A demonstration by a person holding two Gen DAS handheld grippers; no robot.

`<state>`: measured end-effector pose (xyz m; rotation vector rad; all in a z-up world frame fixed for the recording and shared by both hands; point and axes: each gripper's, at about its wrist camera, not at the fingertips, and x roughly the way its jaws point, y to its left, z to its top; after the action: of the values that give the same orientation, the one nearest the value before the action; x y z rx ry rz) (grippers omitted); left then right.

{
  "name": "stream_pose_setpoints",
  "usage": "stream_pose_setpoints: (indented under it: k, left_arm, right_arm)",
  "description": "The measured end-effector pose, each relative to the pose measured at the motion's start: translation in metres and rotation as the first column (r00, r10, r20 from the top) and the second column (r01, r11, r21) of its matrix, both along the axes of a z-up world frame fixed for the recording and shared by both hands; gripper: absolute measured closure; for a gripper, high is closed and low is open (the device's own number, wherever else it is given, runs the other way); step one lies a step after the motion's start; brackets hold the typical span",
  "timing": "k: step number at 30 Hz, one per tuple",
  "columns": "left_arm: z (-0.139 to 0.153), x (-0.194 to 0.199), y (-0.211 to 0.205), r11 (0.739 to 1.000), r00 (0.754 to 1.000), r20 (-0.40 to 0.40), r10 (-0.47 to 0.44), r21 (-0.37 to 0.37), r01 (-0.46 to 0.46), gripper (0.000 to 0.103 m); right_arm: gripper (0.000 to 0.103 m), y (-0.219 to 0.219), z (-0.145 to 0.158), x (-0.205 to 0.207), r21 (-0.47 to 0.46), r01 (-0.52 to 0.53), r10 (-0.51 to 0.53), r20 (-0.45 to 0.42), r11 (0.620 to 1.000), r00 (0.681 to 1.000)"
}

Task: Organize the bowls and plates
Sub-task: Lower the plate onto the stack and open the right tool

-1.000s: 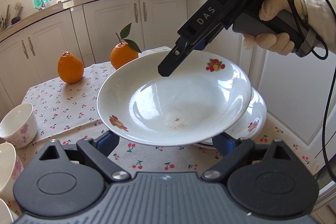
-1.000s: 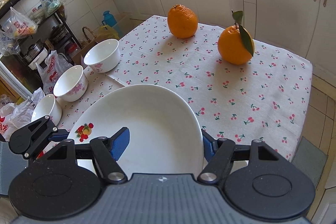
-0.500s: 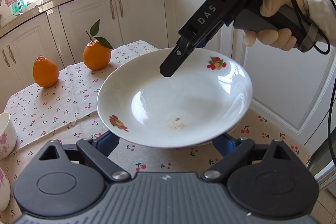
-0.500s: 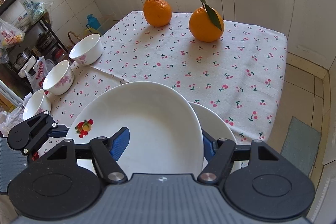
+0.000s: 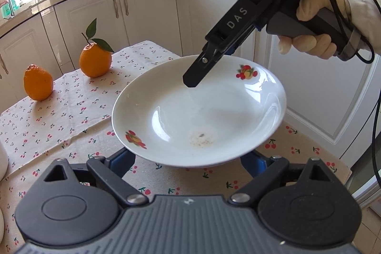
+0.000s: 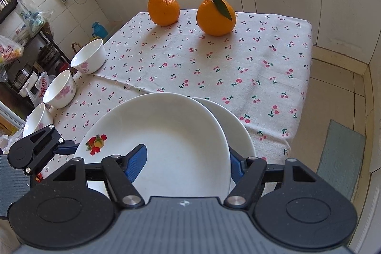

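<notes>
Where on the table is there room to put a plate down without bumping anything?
The big free patch is the middle of the cloth, between the two oranges at the far end and the plates near us. It is crowded along the left edge, where three bowls stand in a row.

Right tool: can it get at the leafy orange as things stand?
Probably not. The right tool is shut on the plate, so its jaws are taken; the way across the cloth to the leafy orange looks clear otherwise.
</notes>
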<state>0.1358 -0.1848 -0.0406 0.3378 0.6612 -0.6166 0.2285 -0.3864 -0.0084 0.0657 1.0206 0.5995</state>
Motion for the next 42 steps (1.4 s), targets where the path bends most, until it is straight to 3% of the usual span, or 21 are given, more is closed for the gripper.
stream_pose_setpoints:
  k: [17, 32, 42]
  left_arm:
    - [-0.005, 0.009, -0.001, 0.999, 0.999, -0.046, -0.024, -0.031, 0.023, 0.008]
    - [-0.004, 0.006, 0.001, 0.999, 0.999, -0.020, -0.031, -0.032, 0.030, 0.007]
    - [-0.002, 0.004, 0.008, 0.999, 1.000, -0.009, -0.025, -0.031, 0.025, 0.007]
  right_arm:
    - [0.027, -0.013, -0.006, -0.007, -0.024, 0.036, -0.037, -0.013, 0.999, 0.999]
    - [0.014, -0.008, 0.002, -0.015, -0.059, 0.058, -0.058, 0.003, 0.997, 0.998]
    - [0.006, 0.004, 0.001, -0.019, -0.148, 0.065, -0.064, 0.015, 0.987, 0.998]
